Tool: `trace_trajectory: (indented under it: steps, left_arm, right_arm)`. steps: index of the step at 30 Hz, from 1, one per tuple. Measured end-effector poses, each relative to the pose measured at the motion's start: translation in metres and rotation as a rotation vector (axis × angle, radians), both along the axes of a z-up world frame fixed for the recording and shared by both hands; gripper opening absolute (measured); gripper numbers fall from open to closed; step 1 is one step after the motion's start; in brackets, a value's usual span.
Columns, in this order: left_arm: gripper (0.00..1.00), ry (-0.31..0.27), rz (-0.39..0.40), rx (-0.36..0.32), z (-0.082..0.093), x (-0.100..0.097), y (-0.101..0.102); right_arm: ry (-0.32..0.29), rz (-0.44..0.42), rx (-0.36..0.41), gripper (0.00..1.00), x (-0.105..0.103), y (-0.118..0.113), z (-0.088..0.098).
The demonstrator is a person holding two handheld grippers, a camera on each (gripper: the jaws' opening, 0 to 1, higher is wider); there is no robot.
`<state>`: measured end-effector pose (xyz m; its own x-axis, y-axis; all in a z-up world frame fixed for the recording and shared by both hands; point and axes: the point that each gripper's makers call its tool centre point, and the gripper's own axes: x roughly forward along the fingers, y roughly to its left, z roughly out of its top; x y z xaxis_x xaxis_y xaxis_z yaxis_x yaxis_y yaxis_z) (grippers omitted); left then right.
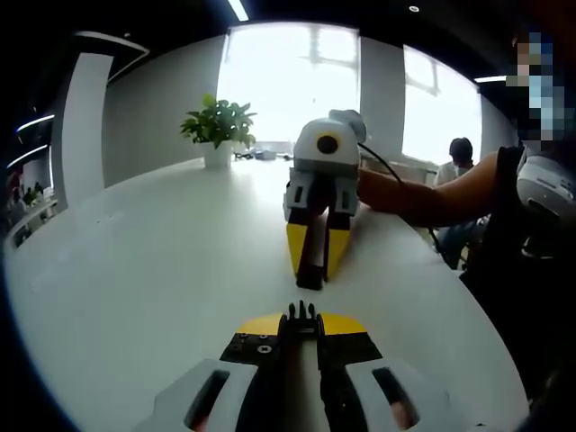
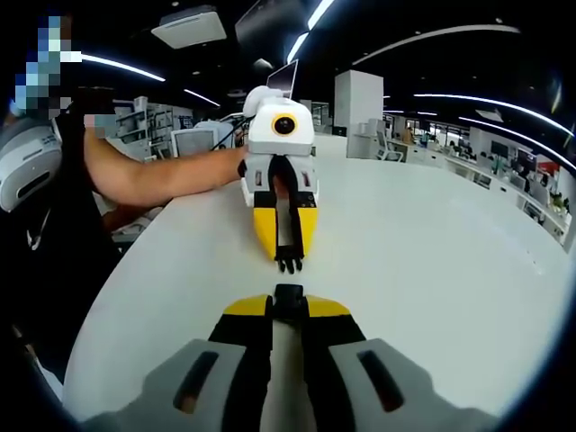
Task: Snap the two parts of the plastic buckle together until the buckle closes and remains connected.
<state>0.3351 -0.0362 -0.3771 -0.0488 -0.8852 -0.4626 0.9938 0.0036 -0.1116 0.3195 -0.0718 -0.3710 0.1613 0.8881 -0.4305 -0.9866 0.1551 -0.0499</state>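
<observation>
**Both buckle halves gripped, facing each other, not yet joined**

In my left gripper view, the left gripper (image 1: 301, 326) has its yellow-tipped jaws closed on the pronged buckle half (image 1: 301, 314), whose black prongs stick out past the tips. Ahead of it the right gripper (image 1: 311, 259) points back at me over the white table (image 1: 162, 270), jaws pressed on a dark piece I cannot make out well from here. A potted plant (image 1: 219, 130) stands near the table's far edge.

In my right gripper view, the right gripper (image 2: 288, 307) is clamped on the socket buckle half (image 2: 288, 301), a small black block at its tips. The left gripper (image 2: 288, 247) faces it with the prongs (image 2: 289, 264) pointing toward the socket, near it but with bare table showing between them. A person's forearm (image 2: 162, 175) reaches in behind that gripper.
</observation>
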Motion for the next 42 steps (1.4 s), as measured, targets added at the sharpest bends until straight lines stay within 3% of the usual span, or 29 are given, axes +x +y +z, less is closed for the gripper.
trace_trajectory:
  steps: [42]
  left_arm:
    - [0.11,-0.023,-0.040,-0.014,0.0001,-0.0078,-0.0087]
  right_arm:
    - [-0.014,0.017,-0.002,0.11,-0.0033,0.0063,0.0001]
